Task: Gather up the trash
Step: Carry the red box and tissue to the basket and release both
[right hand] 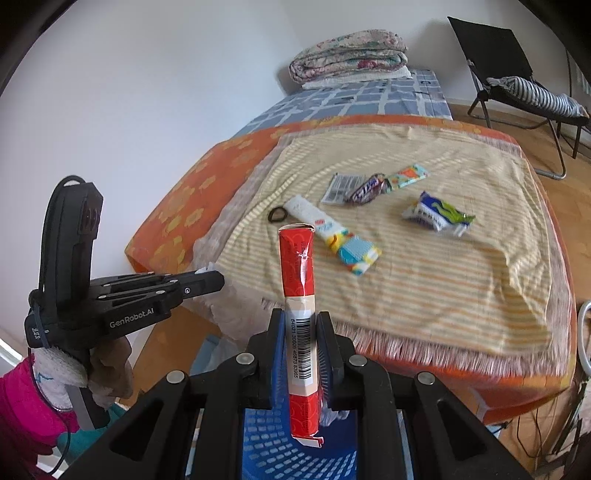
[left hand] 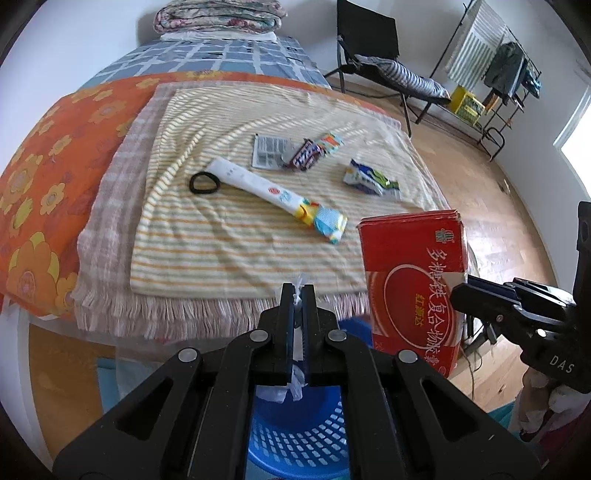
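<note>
My right gripper [right hand: 300, 317] is shut on a flat red carton box [right hand: 298, 266] and holds it upright over a blue perforated basket [right hand: 295, 439]. In the left wrist view the same box [left hand: 413, 288] hangs at the right, pinched by the right gripper [left hand: 461, 295]. My left gripper [left hand: 297, 291] is shut on the white plastic liner bag [left hand: 295, 384] of the basket [left hand: 299, 439]. On the striped towel [left hand: 240, 236] lie a long white wrapper [left hand: 273, 192], a blue-green packet [left hand: 369, 177], a candy wrapper [left hand: 306, 155] and a black hair tie [left hand: 204, 182].
The bed has an orange flowered sheet [left hand: 44, 184] and folded quilts [left hand: 218, 16] at its head. A black folding chair [left hand: 373, 48] and a clothes rack [left hand: 506, 74] stand on the wooden floor [left hand: 491, 206] to the right.
</note>
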`<state>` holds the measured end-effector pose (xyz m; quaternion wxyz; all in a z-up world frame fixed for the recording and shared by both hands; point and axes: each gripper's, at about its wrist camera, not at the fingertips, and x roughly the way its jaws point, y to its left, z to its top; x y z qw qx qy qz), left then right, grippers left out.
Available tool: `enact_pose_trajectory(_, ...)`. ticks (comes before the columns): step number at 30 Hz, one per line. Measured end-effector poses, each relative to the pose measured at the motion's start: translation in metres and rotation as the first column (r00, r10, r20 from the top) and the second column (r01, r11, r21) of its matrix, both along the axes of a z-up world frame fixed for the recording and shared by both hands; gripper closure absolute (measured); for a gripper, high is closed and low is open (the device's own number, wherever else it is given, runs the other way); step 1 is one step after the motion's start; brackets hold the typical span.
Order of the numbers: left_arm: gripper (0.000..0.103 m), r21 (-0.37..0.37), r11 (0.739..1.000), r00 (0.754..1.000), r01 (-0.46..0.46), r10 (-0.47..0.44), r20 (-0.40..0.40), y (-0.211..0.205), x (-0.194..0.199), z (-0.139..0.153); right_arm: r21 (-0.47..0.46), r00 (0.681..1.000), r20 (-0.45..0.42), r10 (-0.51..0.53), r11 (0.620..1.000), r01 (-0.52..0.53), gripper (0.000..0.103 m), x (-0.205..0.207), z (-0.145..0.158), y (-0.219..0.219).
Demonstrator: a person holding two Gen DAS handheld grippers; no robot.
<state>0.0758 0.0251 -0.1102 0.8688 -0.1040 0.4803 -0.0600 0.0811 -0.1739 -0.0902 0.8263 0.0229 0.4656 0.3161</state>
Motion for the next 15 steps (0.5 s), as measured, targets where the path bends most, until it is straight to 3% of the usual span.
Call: enact_pose_trajectory(15,0.102,0.019,0.997,0.99,0.073,-0.07,-0.123,-0.027,-0.037,-0.049,-0.057,0.995,-0.094,0.015,0.998,-0.021,0.087,-0.039,-0.044,-0.001)
